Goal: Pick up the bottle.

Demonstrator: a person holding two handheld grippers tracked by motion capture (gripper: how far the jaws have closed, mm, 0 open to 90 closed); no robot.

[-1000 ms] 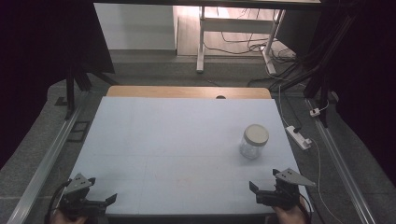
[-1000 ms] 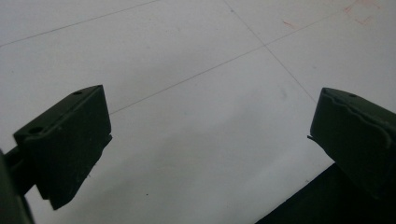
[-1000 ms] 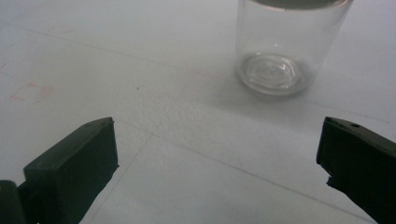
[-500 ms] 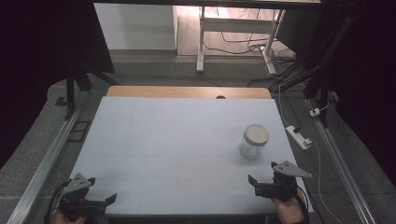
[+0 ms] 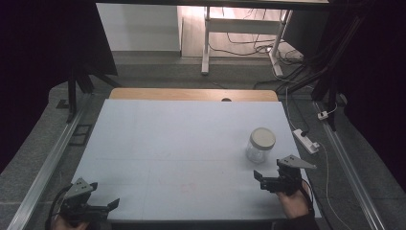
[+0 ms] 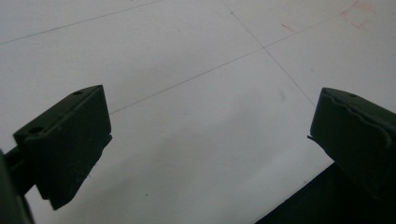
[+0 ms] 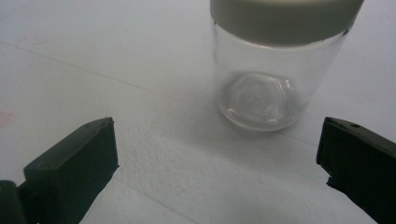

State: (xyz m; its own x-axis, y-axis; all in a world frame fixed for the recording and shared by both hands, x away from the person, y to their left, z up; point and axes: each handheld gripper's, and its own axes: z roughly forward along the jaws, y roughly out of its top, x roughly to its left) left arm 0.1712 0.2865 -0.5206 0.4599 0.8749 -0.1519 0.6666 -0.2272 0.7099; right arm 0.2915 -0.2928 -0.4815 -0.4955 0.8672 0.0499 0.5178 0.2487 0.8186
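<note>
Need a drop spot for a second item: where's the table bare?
Bare: the whole stretch of table between the left hand-held gripper and the jar, and the far half up to the wooden edge. Tight: only the near right corner, where the right hand-held gripper sits just short of the jar.

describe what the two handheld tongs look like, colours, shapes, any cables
Both are black two-jaw tongs. The left tongs carry a grey three-cornered plate on top, and a dark cable loops from them at the table's near edge. The right tongs bear the same kind of grey plate, with a dark cable by the wrist. Up close, the jaws are blocky black pads with small round holes; one left pad has a wavy edge.
</note>
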